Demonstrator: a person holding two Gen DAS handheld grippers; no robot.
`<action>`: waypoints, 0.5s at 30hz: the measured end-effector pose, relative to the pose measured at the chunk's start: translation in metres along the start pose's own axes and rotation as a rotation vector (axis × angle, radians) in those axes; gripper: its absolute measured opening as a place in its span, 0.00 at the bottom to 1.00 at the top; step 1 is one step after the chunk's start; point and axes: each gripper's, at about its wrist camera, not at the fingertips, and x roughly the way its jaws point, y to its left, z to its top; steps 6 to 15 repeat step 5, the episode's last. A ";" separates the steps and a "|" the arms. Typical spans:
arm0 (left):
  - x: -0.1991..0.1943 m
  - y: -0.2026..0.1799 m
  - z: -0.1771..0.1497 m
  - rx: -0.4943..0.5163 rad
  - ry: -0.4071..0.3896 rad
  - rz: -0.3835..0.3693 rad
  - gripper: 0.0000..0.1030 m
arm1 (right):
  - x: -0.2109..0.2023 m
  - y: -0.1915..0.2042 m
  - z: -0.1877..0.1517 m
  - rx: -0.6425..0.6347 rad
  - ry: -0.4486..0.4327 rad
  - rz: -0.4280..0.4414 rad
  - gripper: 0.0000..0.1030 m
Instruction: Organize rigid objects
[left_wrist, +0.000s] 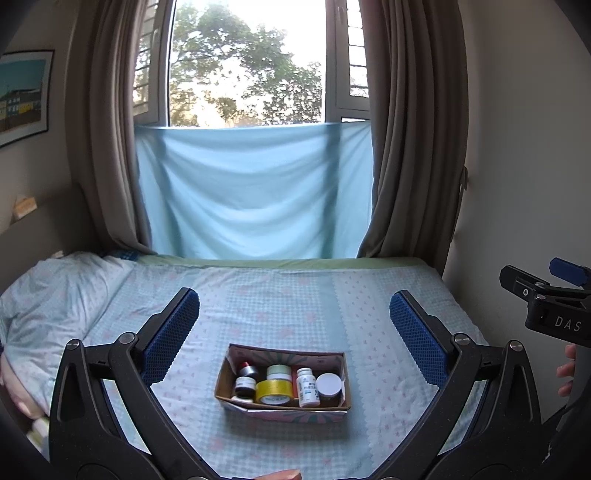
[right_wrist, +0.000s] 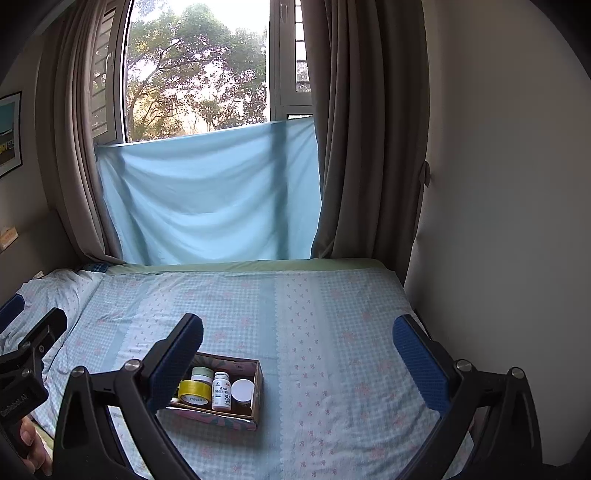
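Observation:
A small cardboard box (left_wrist: 341, 363) (right_wrist: 258, 384) sits on the bed. Inside stand a white pill bottle (left_wrist: 307, 387) (right_wrist: 221, 391), a yellow tape roll (left_wrist: 273, 392) (right_wrist: 194, 393), a pale green jar (left_wrist: 279, 372) (right_wrist: 202, 373), a white-lidded jar (left_wrist: 328, 384) (right_wrist: 242, 392) and small dark jars (left_wrist: 245, 384). My left gripper (left_wrist: 293, 306) hangs open above and before the box, holding nothing. My right gripper (right_wrist: 297, 332) is open and holding nothing too, to the right of the box; its left finger hides the box's left end.
The bed (left_wrist: 288, 291) has a checked blue sheet, a pillow (left_wrist: 55, 295) at the left and a wall at the right. Curtains and a blue cloth (left_wrist: 255, 192) cover the window behind. The right gripper's body (left_wrist: 554, 302) shows at the left view's right edge.

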 end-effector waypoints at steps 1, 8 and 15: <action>0.000 0.001 0.000 -0.002 -0.003 -0.001 1.00 | 0.000 0.000 0.000 0.000 0.000 0.000 0.99; 0.000 0.004 0.000 -0.009 -0.001 -0.006 1.00 | 0.000 0.001 0.000 0.001 0.001 -0.001 0.99; 0.000 0.004 0.000 -0.009 -0.001 -0.006 1.00 | 0.000 0.001 0.000 0.001 0.001 -0.001 0.99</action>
